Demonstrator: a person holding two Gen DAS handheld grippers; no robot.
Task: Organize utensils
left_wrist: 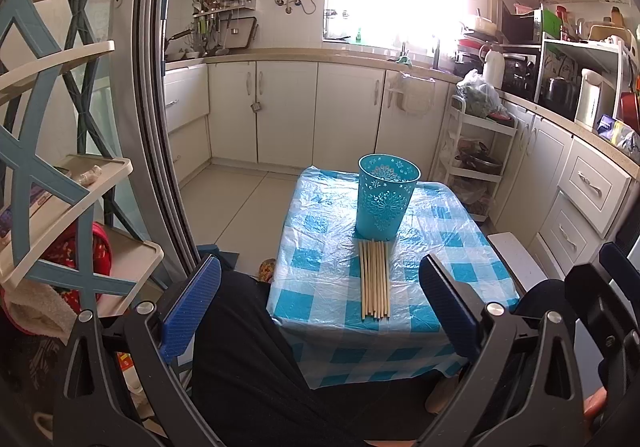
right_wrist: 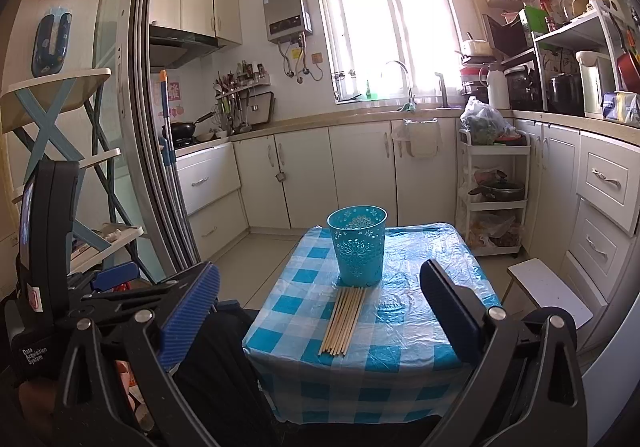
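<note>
A small table [left_wrist: 320,215] under a blue-checked plastic cloth stands in a white-cabinet kitchen, window [right_wrist: 384,27] beyond. Ahead of both tongs lies a bundle of chopsticks [left_wrist: 375,279], its far end touching a teal cutout cup [left_wrist: 386,197]. The left gripper [left_wrist: 320,303] and right gripper [right_wrist: 320,311] hover over the near edge, both spread wide, holding nothing.
</note>
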